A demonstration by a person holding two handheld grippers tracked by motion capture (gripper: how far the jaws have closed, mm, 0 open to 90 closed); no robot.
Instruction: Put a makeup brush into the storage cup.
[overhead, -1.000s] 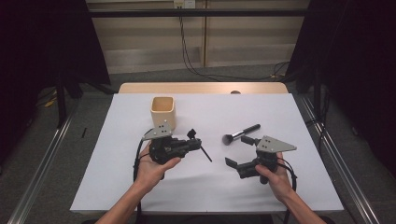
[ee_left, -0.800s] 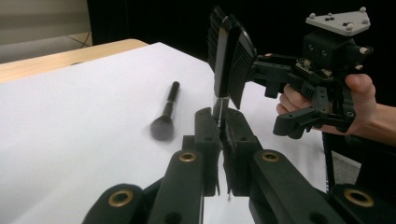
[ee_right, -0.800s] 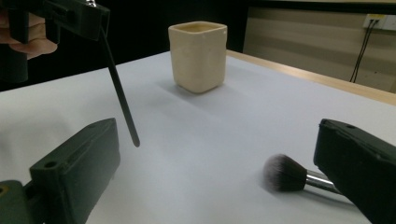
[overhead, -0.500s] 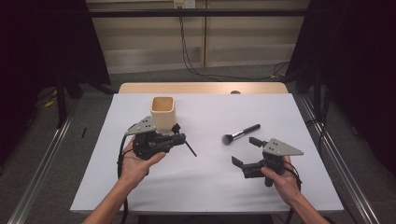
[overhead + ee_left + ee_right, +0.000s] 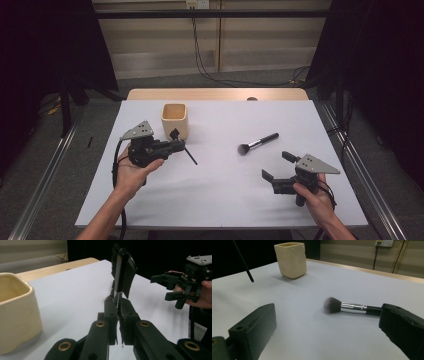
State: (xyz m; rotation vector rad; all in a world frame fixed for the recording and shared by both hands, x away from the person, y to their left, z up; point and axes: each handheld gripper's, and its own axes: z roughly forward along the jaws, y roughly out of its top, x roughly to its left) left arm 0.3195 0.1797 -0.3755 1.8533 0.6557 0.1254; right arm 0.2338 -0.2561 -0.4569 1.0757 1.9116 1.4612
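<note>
Black right gripper (image 5: 276, 165) near the right edge, jaws wide apart, holding nothing. Just past it, a fluffy makeup brush (image 5: 257, 144) flat on the white table (image 5: 225, 205). Farther left, left gripper (image 5: 180, 146) shut tight on a thin comb stick (image 5: 123, 267), beside the cream cup (image 5: 175, 120). Probably bringing the stick to the cup. Next: lift over the rim, tip down, let go.

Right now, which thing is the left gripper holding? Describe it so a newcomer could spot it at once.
Start at the cream square cup near the back left of the white table. Just in front of it, the left gripper is shut on a small black comb with a thin pointed handle. Unlike the silver-banded makeup brush lying loose mid-table, it is flat, toothed and held above the surface.
</note>
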